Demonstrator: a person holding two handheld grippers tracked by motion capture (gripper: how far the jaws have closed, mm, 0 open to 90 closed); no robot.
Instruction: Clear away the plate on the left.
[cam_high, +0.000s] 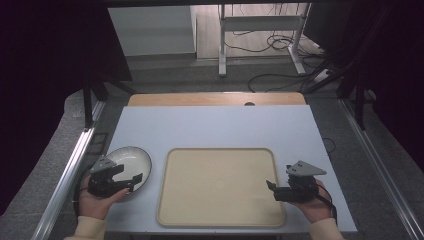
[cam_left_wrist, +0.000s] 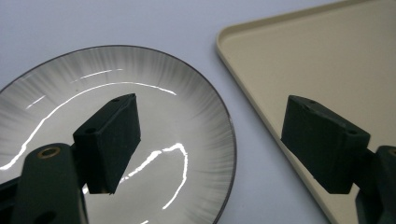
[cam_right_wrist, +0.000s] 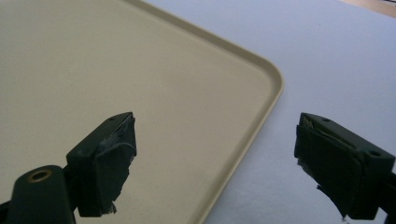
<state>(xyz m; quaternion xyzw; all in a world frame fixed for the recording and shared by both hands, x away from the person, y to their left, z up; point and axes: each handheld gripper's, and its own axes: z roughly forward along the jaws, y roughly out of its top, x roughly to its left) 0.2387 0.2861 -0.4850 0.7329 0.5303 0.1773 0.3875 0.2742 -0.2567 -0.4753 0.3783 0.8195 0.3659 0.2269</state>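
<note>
Pale blue-grey, the table (cam_high: 215, 127) carries a plate and a tray near the person's edge. Over the plate's near-right part the left gripper (cam_high: 134, 180) hovers with its jaws spread wide apart, one above the glossy bowl of the plate (cam_left_wrist: 154, 93), the other above the tray's left edge, gripping nothing. The plate is round, grey-streaked and dark-rimmed, lying flat just left of the tray. The right gripper (cam_high: 270, 185) is likewise open and empty, astride the right rim of the beige tray (cam_high: 220, 220), one jaw over the tray, one over the table. The tray's long axis runs left to right
</note>
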